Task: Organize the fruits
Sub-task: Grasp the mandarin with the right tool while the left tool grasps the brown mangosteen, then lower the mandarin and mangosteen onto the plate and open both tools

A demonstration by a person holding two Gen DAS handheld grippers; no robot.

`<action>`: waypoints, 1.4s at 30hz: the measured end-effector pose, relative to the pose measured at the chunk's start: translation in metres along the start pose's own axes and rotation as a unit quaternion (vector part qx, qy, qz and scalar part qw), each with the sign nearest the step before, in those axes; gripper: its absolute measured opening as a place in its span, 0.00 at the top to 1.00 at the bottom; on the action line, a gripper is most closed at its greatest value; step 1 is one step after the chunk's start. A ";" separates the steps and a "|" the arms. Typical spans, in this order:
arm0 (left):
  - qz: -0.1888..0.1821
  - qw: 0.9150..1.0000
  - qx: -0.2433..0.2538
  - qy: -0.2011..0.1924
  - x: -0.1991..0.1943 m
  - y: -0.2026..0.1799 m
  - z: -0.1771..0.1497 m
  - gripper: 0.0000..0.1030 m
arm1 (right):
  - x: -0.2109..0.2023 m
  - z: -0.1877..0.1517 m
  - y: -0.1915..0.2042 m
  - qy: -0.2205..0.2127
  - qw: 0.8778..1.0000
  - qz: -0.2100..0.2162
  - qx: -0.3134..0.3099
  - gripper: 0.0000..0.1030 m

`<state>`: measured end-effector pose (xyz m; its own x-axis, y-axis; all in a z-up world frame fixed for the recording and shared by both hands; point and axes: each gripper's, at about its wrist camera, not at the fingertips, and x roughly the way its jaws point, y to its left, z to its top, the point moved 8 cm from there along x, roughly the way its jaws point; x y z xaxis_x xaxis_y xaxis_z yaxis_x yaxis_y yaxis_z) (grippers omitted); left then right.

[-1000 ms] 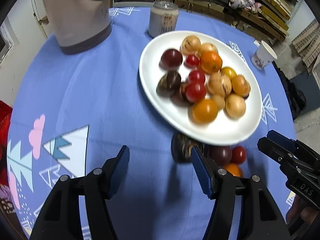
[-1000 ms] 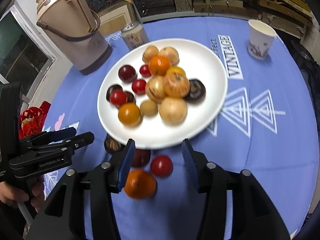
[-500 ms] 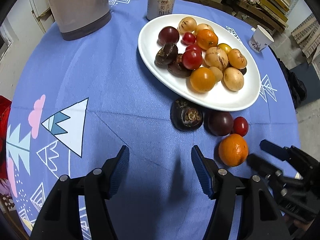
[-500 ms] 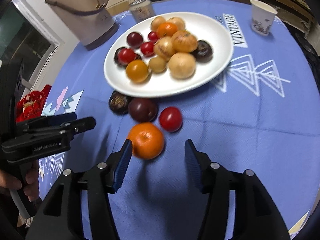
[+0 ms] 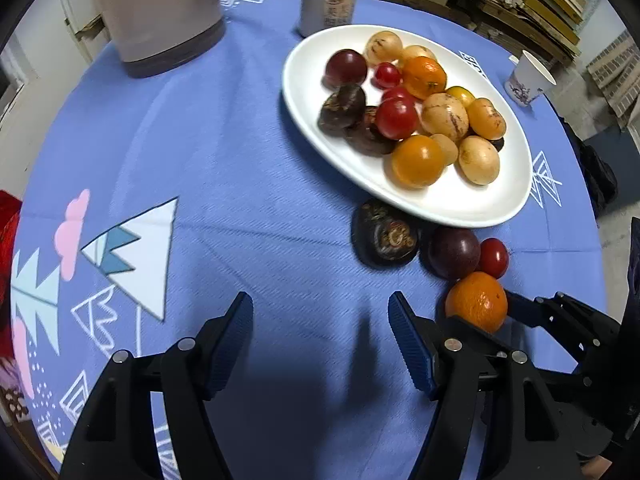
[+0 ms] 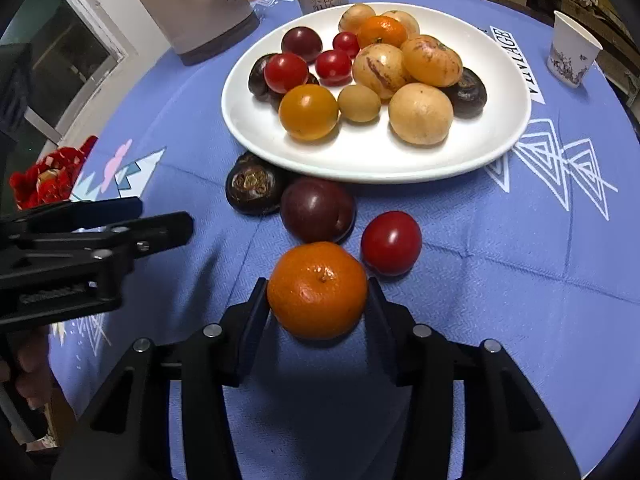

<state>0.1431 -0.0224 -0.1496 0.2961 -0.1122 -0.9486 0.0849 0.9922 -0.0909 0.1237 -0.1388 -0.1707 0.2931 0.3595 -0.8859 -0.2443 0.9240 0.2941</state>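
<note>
Right gripper clamps the orange on the tabletop below the plate, its pads visible only here, while the left gripper gapes, empty.

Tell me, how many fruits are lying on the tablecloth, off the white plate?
4, beside the plate's near rim: a dark mangosteen, a purple plum, a red tomato, and an orange mandarin between the right gripper's fingers. The plate could hide more behind it.
</note>
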 end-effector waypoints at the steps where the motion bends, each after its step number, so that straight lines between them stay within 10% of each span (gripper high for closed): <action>1: -0.003 1.000 0.004 0.001 0.003 -0.003 0.002 0.31 | 0.000 -0.001 -0.003 0.001 1.000 0.003 0.005 0.54; 23: -0.007 0.997 0.082 0.007 0.043 -0.041 0.035 0.56 | -0.018 -0.006 -0.034 0.002 0.998 0.023 0.054 0.54; 42: -0.023 0.999 0.033 -0.021 -0.022 -0.013 0.010 0.56 | -0.052 0.005 -0.014 -0.030 0.999 0.019 0.032 0.54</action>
<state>0.1448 -0.0335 -0.1245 0.3304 -0.1607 -0.9301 0.1609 0.9806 -0.1122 0.1163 -0.1701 -0.1266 0.3403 0.3998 -0.8511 -0.1979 0.9153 0.3509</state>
